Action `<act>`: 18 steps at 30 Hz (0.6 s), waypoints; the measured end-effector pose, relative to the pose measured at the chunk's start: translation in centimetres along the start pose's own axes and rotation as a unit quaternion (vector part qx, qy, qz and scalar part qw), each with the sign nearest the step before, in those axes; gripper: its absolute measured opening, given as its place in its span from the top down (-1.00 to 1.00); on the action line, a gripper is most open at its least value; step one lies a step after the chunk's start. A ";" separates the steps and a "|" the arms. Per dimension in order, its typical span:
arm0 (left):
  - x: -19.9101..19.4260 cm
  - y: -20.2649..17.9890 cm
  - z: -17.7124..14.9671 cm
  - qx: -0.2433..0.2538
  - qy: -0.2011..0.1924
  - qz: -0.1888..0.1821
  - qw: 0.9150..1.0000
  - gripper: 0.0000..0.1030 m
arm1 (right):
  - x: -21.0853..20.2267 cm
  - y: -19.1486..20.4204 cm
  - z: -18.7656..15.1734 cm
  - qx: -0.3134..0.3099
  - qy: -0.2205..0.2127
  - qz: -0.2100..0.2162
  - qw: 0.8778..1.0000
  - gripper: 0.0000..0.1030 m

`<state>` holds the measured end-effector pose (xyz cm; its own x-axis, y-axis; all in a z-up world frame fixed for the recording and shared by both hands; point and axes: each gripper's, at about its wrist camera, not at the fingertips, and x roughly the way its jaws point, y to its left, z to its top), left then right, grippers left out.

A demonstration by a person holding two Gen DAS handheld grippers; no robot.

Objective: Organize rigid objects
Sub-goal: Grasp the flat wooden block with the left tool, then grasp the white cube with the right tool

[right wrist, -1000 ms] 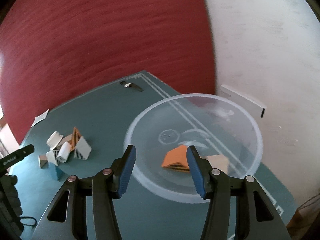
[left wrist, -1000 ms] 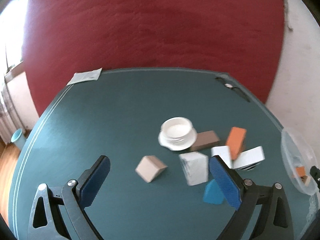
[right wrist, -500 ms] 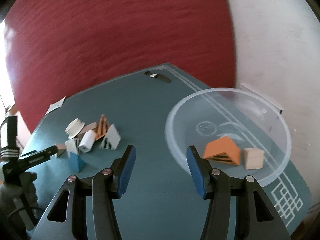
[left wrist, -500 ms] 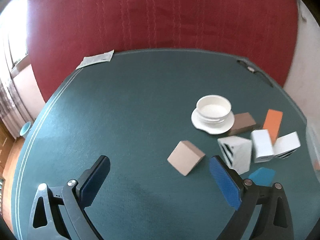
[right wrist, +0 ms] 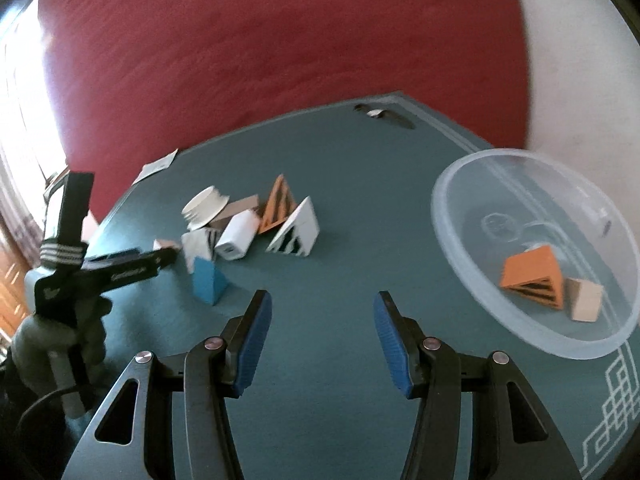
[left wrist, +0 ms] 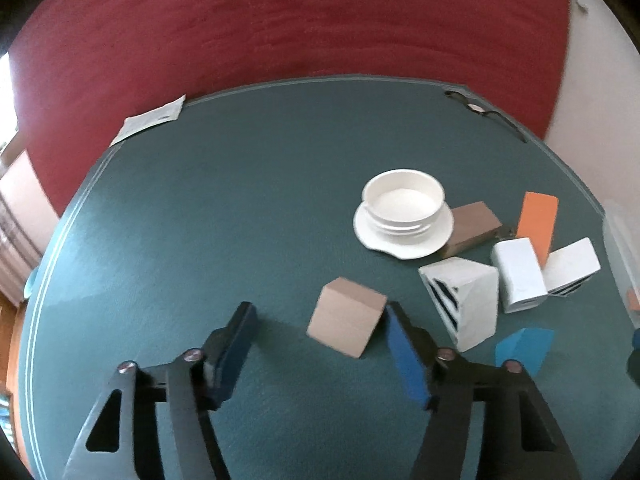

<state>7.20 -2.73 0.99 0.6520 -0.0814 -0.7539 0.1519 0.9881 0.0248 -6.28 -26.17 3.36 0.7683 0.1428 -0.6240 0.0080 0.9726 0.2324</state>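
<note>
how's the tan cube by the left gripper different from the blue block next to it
The tan cube is pale brown and box-shaped; the blue block is bright blue with a sloped, wedge-like top. The cube sits between the left gripper fingers; the blue block lies outside them. Both rest on the green table.

The left gripper has come lower and nearer to the tan block. Its jaws were wide apart before and have just been closing. The block now sits between them, close by the right-hand pad, with a gap left on the other side. The right gripper has swung away from the clear bowl. Before, the bowl sat right in front of it; now the bowl is off to the side, and the pile of blocks is nearer the middle of its view.
</note>
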 end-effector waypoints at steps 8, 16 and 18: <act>-0.3 -0.1 -0.1 0.003 -0.015 -0.029 0.999 0.31 | 1.0 0.9 0.2 -0.006 0.023 0.022 0.999 -0.05; -0.7 1.2 -0.4 -0.031 -0.024 -0.035 0.999 0.32 | 1.9 1.5 2.2 -0.021 0.012 0.018 1.000 -0.05; -0.8 1.4 -0.5 -0.036 -0.026 -0.035 0.998 0.32 | 2.5 1.7 2.9 -0.029 0.012 0.022 0.999 -0.05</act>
<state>6.51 -1.26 1.36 0.6796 -0.1562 -0.7168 0.1460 0.9863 -0.0764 -2.47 -24.65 4.38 0.7512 0.1894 -0.6323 -0.0626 0.9741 0.2174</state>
